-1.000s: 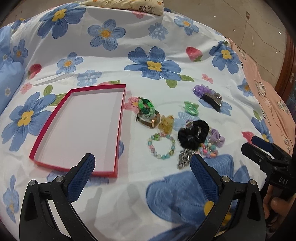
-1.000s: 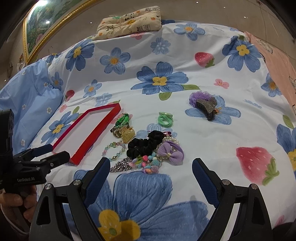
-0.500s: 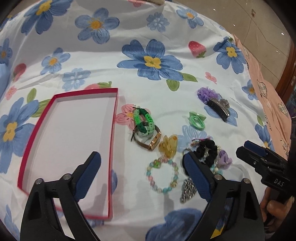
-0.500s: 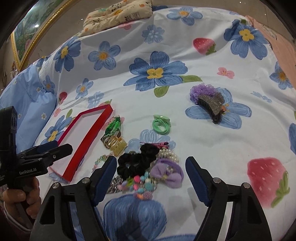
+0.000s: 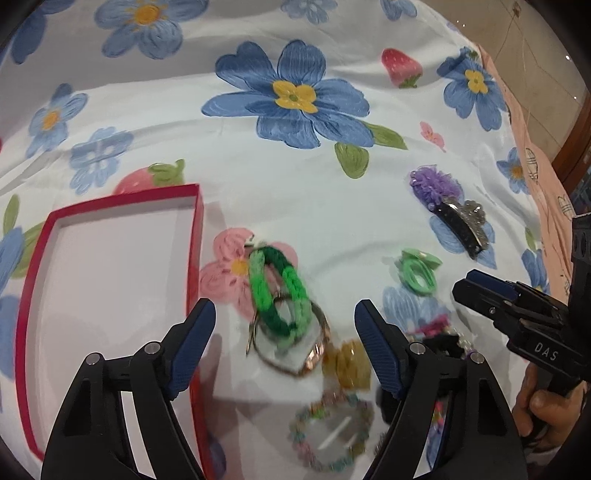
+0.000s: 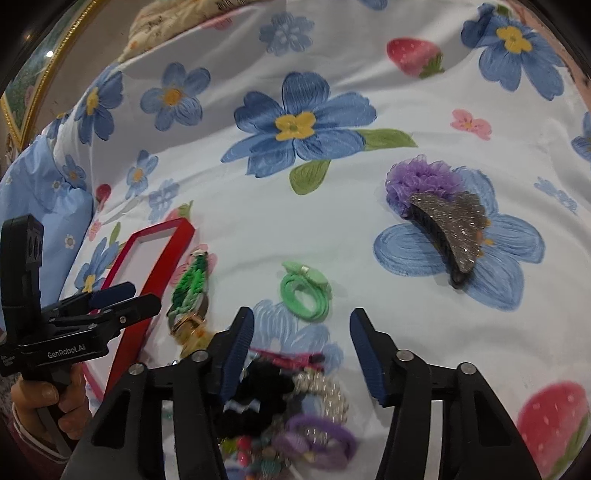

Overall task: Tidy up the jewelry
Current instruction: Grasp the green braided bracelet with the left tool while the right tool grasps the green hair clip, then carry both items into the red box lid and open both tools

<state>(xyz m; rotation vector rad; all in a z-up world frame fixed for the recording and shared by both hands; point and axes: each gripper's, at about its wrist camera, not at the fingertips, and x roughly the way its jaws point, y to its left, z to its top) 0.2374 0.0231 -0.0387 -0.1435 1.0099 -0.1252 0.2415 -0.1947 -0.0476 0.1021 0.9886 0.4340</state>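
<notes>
A white bedsheet [image 5: 258, 192] printed with blue flowers and strawberries covers the whole surface; a gold picture frame [image 6: 33, 92] and a patterned cushion [image 6: 166, 22] lie at the far left edge in the right wrist view.

The left gripper [image 5: 284, 325] hangs with its fingers wide apart and nothing between them, just above the green braided bracelet [image 5: 277, 291], which lies on a gold-toned watch [image 5: 310, 350]. The right gripper [image 6: 301, 330] is likewise spread and holds nothing, poised over a blurred pile: a black scrunchie [image 6: 258, 391], a pearl piece [image 6: 325, 395] and a purple bow [image 6: 317, 439].

The open red box [image 5: 110, 295] sits to the left, its near right wall just beside the left gripper's left finger. A green hair tie [image 6: 306, 291] lies just beyond the right gripper's fingertips. Farther right, well apart, a glittery claw clip [image 6: 450, 229] rests against a purple ruffled scrunchie [image 6: 421, 181]. A yellow clip [image 5: 347, 362] and a pastel bead bracelet [image 5: 332, 432] lie near the watch.
</notes>
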